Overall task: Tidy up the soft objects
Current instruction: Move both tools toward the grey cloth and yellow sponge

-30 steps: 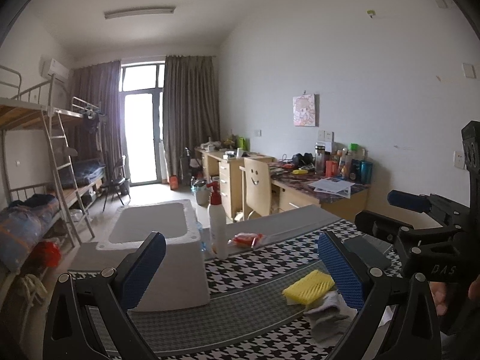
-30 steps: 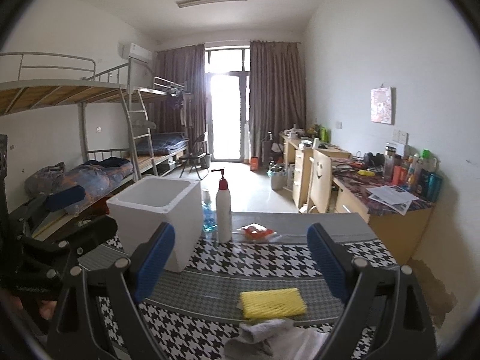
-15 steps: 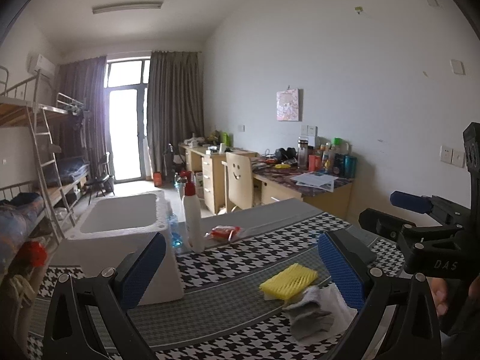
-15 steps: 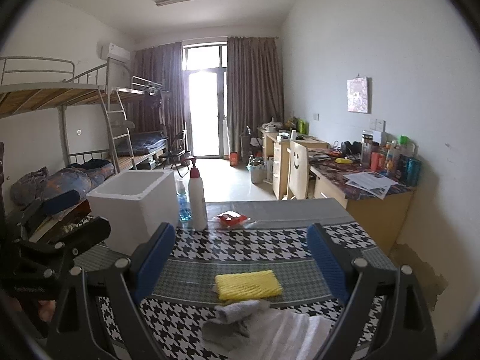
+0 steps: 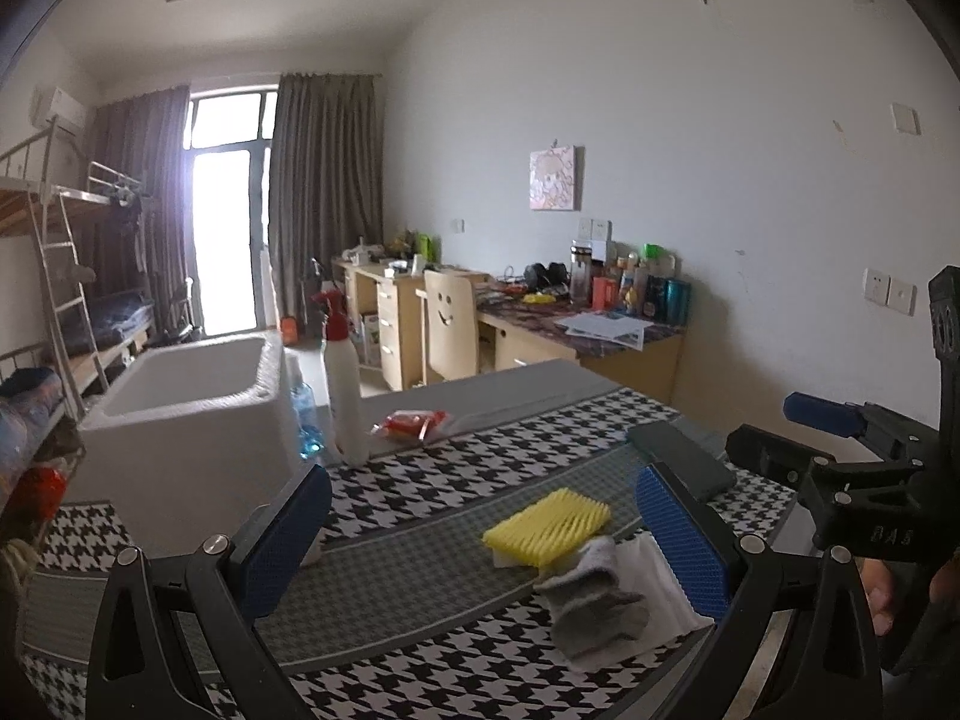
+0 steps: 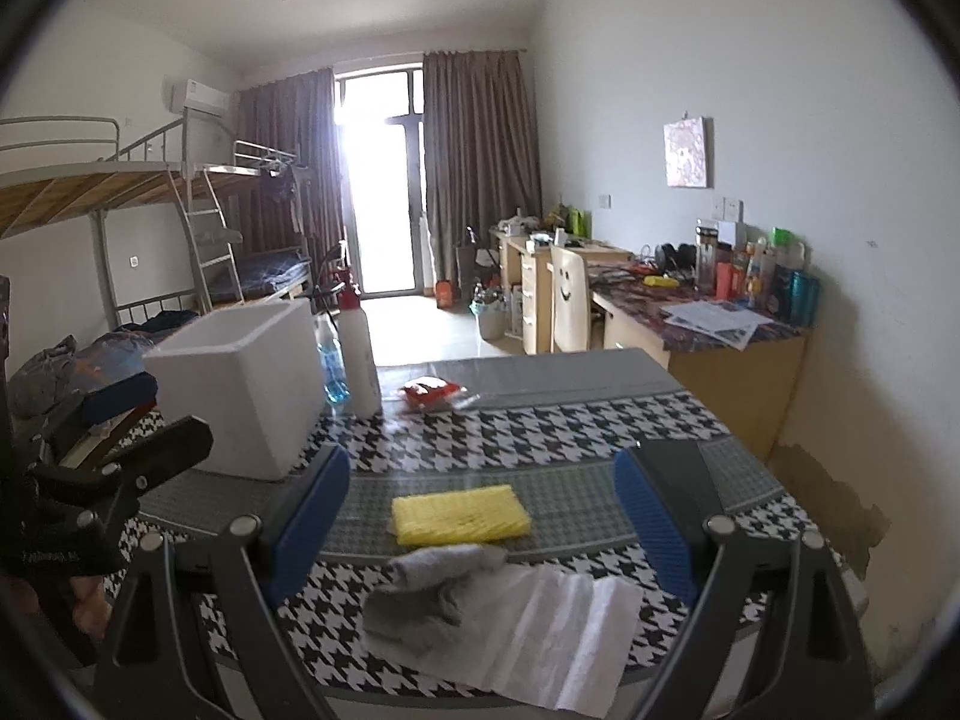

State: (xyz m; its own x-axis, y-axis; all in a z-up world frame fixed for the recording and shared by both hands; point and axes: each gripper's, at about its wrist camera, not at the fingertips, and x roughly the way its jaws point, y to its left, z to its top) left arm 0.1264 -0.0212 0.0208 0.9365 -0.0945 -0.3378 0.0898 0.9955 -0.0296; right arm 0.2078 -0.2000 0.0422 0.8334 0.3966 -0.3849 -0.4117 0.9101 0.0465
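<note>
Our left gripper hangs over the table with its blue pads spread wide and nothing between them; our right gripper does the same, jaws apart and empty. Seen from the right, the yellow sponge lies flat on the grey band of the houndstooth cloth, between and beyond the right pads. Just nearer to us, a crumpled grey rag touches the sponge's near edge and rests partly on a white towel spread at the table's front. From the left view, all three sit toward the right pad. A dark flat case lies beyond them near the right edge. At the far left stands a white foam box, open at the top, with a white pump bottle just beside it and a red packet nearby.
</note>
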